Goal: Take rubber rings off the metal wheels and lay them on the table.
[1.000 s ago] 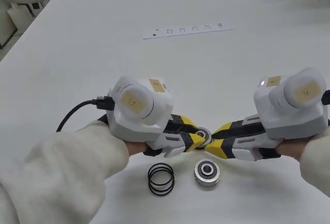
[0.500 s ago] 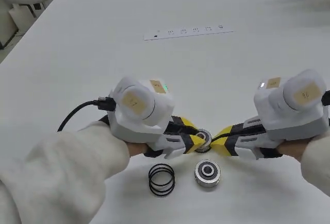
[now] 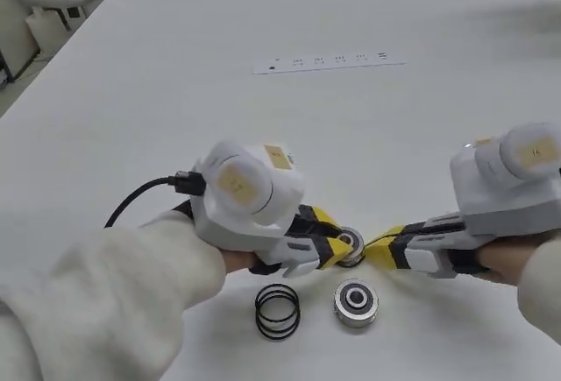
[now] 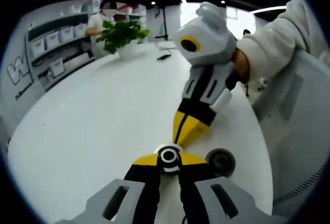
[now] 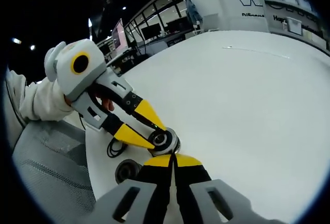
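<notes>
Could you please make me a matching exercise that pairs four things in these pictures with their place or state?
Things:
1. left gripper
2. right gripper
3. rubber rings
4. power strip

Places or states:
A. lying far across the table
B. shut on a metal wheel
C. piled on the table beside a second metal wheel
D. shut, tips next to the held wheel

Pairs: 1-B, 2-D, 3-C, 4-A.
</notes>
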### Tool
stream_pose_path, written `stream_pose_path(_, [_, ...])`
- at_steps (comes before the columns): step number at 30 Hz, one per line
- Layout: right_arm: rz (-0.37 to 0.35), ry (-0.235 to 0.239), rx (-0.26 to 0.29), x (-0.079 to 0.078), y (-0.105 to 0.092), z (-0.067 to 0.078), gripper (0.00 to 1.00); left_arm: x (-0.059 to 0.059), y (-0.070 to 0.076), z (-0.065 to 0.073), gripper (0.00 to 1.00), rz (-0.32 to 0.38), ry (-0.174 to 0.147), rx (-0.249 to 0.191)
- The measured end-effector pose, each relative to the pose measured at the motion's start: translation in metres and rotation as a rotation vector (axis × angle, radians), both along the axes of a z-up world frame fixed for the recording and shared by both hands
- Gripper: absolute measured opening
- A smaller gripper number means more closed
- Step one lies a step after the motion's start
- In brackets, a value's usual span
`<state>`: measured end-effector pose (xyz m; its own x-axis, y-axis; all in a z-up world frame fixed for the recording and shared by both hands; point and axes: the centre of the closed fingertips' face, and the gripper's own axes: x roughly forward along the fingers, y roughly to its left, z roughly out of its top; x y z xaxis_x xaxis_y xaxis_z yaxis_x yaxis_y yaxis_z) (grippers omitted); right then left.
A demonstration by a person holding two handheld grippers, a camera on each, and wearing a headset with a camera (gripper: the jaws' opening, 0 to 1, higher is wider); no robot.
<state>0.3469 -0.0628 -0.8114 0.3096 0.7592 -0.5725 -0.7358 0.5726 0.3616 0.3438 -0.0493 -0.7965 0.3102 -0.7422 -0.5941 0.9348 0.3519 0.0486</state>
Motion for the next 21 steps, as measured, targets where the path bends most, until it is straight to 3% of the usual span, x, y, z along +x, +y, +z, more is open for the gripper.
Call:
stream_pose_path(3, [-0.039, 0.030, 0.036, -0.001, 0.000, 0.003, 0.00, 0.000, 0.000, 0.000, 0.13, 0.002, -0.001, -0.001])
stream_pose_path(7, [-0.101, 0.084, 0.144, 0.001, 0.002, 0.015, 0.00, 0.000, 0.000, 0.000, 0.13, 0.003, -0.004, 0.002])
stream_pose_path(8, [-0.101, 0.087, 0.121, 0.001, 0.000, 0.012, 0.00, 0.000, 0.000, 0.000, 0.13, 0.002, -0.006, 0.003])
stream_pose_path(17, [-0.109, 0.104, 0.144, -0.003, 0.006, 0.015, 0.00, 0.000, 0.000, 0.000, 0.13, -0.001, -0.018, 0.013])
stream_pose_path(21, [-0.100, 0.083, 0.114, -0.003, 0.007, 0.016, 0.00, 0.000, 0.000, 0.000, 0.13, 0.003, -0.022, 0.018])
